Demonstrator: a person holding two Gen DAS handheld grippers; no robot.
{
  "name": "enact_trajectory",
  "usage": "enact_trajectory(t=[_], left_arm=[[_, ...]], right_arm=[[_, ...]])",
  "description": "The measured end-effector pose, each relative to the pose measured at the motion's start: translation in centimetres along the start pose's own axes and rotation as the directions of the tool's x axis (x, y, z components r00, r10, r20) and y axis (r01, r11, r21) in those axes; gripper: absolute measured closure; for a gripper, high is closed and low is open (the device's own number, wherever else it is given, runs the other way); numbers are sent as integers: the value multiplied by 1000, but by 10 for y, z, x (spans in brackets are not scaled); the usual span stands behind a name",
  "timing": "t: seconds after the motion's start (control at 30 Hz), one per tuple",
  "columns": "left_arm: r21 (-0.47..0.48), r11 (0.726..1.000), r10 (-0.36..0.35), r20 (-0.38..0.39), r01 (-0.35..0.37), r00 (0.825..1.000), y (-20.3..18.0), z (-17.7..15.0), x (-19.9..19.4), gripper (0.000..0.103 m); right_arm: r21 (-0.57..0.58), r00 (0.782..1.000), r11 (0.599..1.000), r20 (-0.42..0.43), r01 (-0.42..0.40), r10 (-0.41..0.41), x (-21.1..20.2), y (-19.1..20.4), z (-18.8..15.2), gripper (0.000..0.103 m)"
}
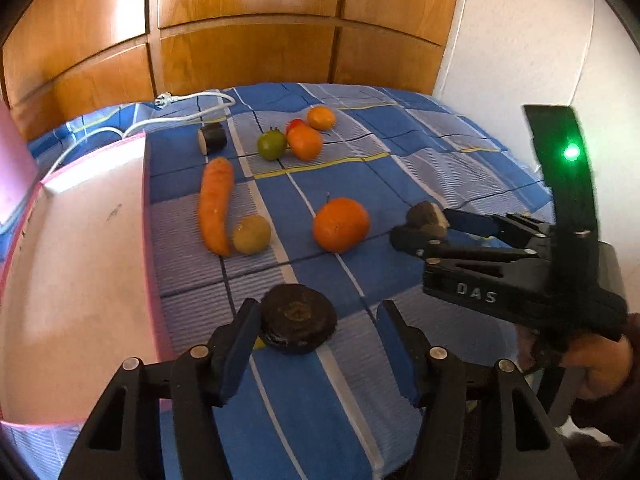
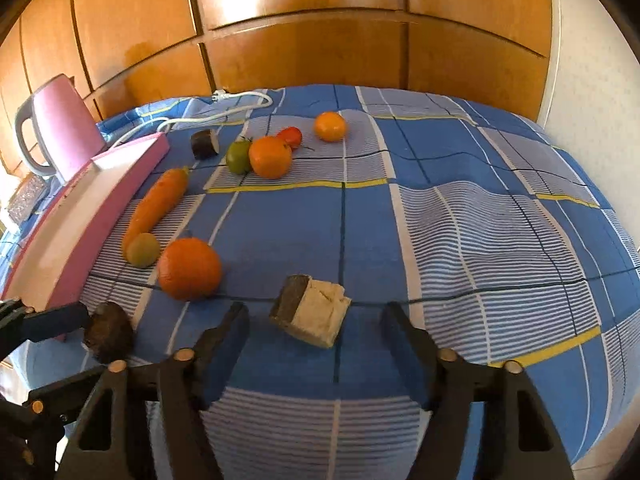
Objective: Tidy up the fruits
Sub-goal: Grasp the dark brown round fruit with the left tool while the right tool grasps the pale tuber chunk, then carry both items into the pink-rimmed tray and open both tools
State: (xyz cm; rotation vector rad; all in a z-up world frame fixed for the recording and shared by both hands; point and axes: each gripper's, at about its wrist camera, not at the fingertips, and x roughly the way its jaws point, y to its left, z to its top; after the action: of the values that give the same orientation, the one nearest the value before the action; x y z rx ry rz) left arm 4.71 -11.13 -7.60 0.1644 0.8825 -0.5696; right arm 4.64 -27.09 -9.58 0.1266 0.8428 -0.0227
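Observation:
On the blue checked cloth lie an orange [image 1: 341, 229], a carrot [image 1: 215, 205], a small green-yellow fruit [image 1: 251, 234], and at the back a green tomato [image 1: 272, 144], two more oranges [image 1: 305, 142] and a red tomato [image 2: 290, 136]. My left gripper [image 1: 318, 330] is open around a dark round piece [image 1: 298, 319]. My right gripper [image 2: 314, 322] is open around a cut dark-skinned chunk with pale flesh [image 2: 314, 310]; this chunk also shows in the left wrist view [image 1: 427, 216].
A pink-rimmed tray [image 1: 72, 280] lies on the left, with a pink kettle [image 2: 64, 136] behind it. A white power cord [image 1: 188, 106] and a dark cut piece [image 1: 212, 138] lie at the back. Wooden cabinets and a white wall bound the surface.

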Motion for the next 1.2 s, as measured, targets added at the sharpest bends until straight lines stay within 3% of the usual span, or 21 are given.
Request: enact_trajectory(t=[0.13, 0.23, 0.33, 0.37, 0.5, 0.87, 1.07, 1.2], left_arm=[[-44, 997, 57, -9, -57, 998, 9, 0, 15, 52], [-29, 990, 140, 9, -140, 990, 8, -2, 21, 57], [-42, 987, 155, 29, -154, 987, 8, -6, 17, 59], [-40, 985, 167, 32, -166, 985, 7, -7, 17, 59], [-73, 983, 174, 47, -171, 984, 8, -8, 12, 60], [-115, 979, 186, 140, -171, 972, 8, -9, -23, 60], [-205, 957, 247, 205, -205, 947, 26, -3, -51, 59], [-277, 929, 306, 210, -244, 929, 46, -1, -64, 59]], right_arm=[[15, 1000, 1000, 4, -19, 19, 2, -4, 0, 39], [9, 1000, 1000, 21, -20, 20, 1, -3, -3, 39], [3, 1000, 1000, 27, -9, 9, 1, -1, -4, 41], [6, 1000, 1000, 27, -6, 6, 1, -2, -4, 43], [21, 999, 1000, 35, 17, -18, -2, -8, -5, 66], [24, 1000, 1000, 11, -1, 1, -16, -8, -9, 67], [-7, 999, 999, 38, -38, 38, -35, 7, -6, 67], [-55, 993, 993, 55, -106, 109, -47, 30, 2, 67]])
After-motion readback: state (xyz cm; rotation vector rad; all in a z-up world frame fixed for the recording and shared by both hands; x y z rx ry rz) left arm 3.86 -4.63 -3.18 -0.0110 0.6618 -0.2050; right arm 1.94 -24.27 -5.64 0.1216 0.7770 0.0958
